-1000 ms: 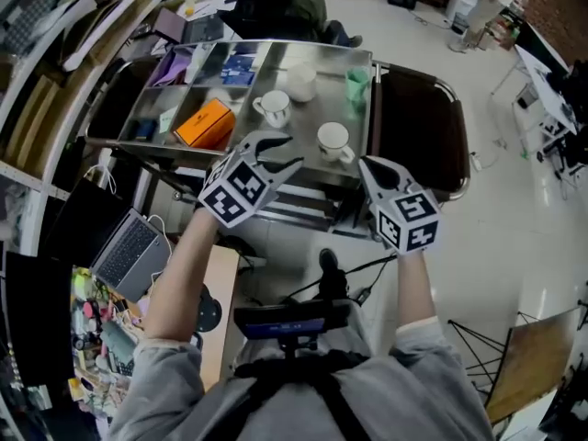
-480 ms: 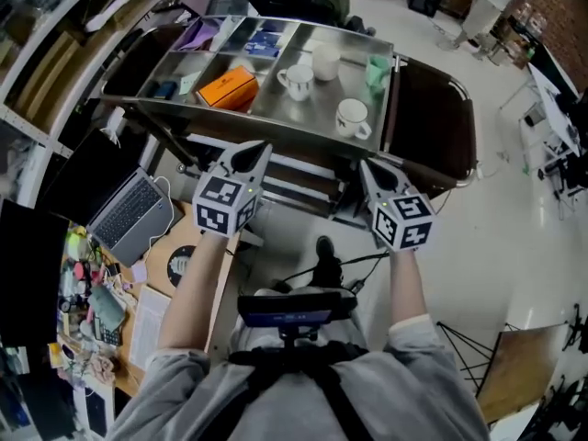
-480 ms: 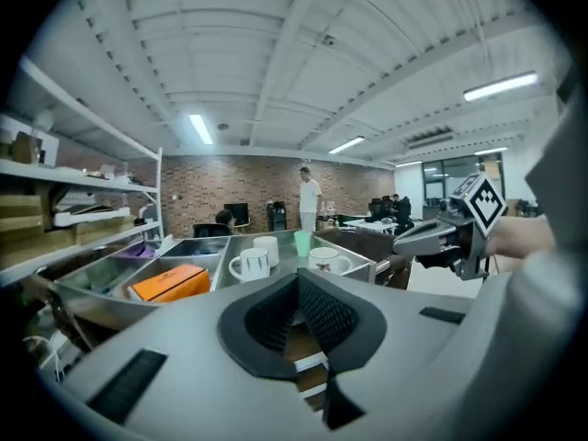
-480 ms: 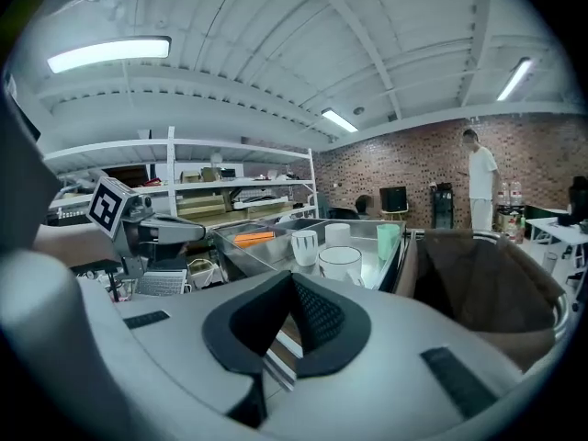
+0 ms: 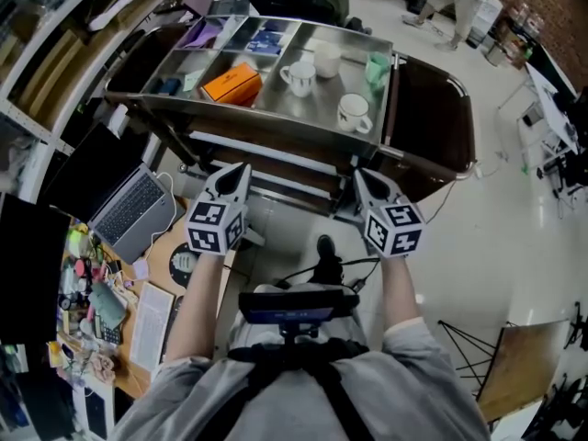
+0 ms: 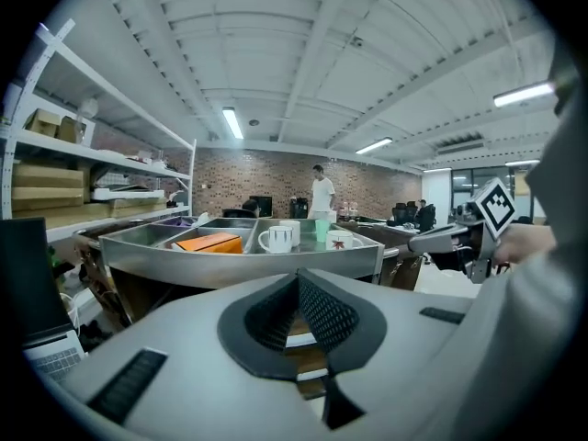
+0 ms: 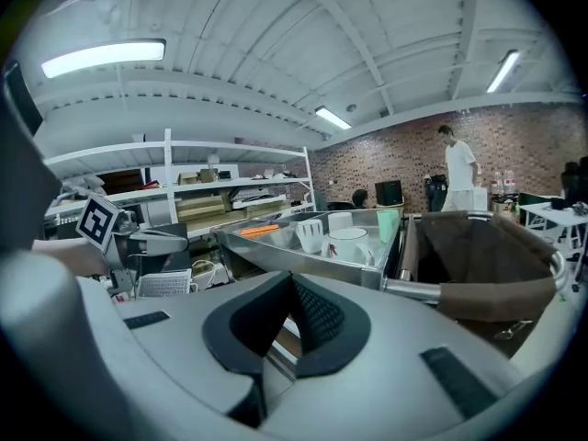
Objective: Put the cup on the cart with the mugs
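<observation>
— Any print legible here?
— None that I can read. The left gripper (image 5: 238, 173) and right gripper (image 5: 361, 176) carry only black-and-white square markers, no letters.
— The orange box (image 5: 231, 84)?
— Too small to tell. One mug (image 6: 340, 240) bears a reddish mark, perhaps a leaf, not a word.

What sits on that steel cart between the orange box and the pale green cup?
A white handled mug and a plain white cup, seen in the head view.
</observation>
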Demonstrator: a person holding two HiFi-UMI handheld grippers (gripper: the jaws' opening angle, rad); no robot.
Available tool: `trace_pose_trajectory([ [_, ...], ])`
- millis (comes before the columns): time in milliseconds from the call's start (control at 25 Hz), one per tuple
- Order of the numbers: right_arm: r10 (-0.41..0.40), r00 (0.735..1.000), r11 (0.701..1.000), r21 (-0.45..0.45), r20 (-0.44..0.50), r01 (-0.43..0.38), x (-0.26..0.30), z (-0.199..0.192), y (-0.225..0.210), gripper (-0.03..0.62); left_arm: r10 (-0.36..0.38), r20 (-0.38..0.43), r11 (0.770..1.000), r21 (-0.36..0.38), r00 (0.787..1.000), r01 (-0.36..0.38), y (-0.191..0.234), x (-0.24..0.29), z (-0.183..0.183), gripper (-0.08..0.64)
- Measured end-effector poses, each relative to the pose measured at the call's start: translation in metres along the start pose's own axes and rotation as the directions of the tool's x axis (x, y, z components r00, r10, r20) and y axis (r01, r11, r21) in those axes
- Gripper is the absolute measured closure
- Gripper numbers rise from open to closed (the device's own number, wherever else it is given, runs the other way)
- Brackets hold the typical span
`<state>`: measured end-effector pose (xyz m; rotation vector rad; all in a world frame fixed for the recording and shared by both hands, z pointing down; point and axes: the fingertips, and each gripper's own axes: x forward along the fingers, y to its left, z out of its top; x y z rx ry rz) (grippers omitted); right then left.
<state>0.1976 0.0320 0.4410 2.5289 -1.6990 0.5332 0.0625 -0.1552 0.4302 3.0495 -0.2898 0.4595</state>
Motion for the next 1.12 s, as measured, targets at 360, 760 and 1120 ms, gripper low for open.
trace_pose_trajectory([
  [360,-0.003,1.0,0.999,-0.035,-0.019,0.002,-0.001,-0.013,0.022,0.604,0.016,0.002,1.0,-0.014,1.0,-0.016,0.011,-0.02,-0.011,0.557],
  [760,0.019,0.999,0.999,-0.035,-0.039,-0.02,0.009,-0.02,0.037,0.604,0.046,0.001,0.999,-0.029,0.999,-0.045,0.026,-0.038,-0.02,0.557],
  [1120,0.031,0.999,0.998,-0.047,-0.041,-0.033,0.016,-0.016,0.041,0.604,0.051,-0.005,0.998,-0.042,0.999,-0.051,0.03,-0.04,-0.027,0.557],
])
